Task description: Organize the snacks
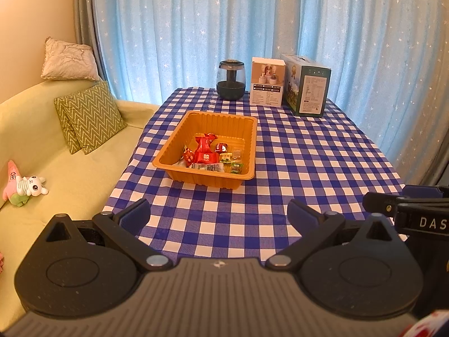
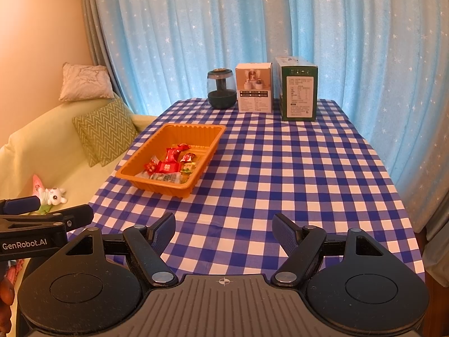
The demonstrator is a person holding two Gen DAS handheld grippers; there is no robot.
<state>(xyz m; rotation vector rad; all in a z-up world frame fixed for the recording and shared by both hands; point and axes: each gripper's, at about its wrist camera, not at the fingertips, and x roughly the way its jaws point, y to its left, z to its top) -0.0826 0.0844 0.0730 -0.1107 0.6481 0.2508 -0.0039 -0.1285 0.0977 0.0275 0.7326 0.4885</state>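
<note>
- Ahead of our left gripper [image 1: 219, 213], beyond its fingertips and a little to their left, sits the orange ribbed plastic tray [image 1: 168, 156] on the blue-and-white checked tablecloth [image 1: 308, 168].
- Inside that tray, bunched toward the end nearest our fingers, lie the wrapped snacks [image 1: 206, 154]: red foil packets in a heap, with small green-and-white sweets beside them on the right.
- Our left gripper's blue-padded fingers [image 1: 137, 213] stand wide apart with only bare cloth between them; they grip nothing.
- Our right gripper [image 2: 223, 231] also holds its jaws wide, its blue pads [image 2: 283, 231] clear of everything, the checked cloth showing through the gap.
- From the right wrist view the tray lies forward and well to the left of those fingers, apart from both of them.
- Each gripper shows at the edge of the other's view, so the two hang side by side over the near end of the table.
- Far past the fingertips, at the back edge of the cloth, stand a dark round glass-domed jar [image 1: 230, 80], a white printed carton [image 1: 267, 81] just beside it, and a green carton [image 1: 307, 84] to the right of that.
- Behind them hangs a pale blue curtain with white stars [image 1: 252, 22].
- Left of our left fingers runs a pale green sofa [image 1: 56, 168] with a green zigzag cushion [image 1: 89, 115], a crumpled pink cushion [image 1: 68, 59] and small plush toys [image 1: 23, 182].
</note>
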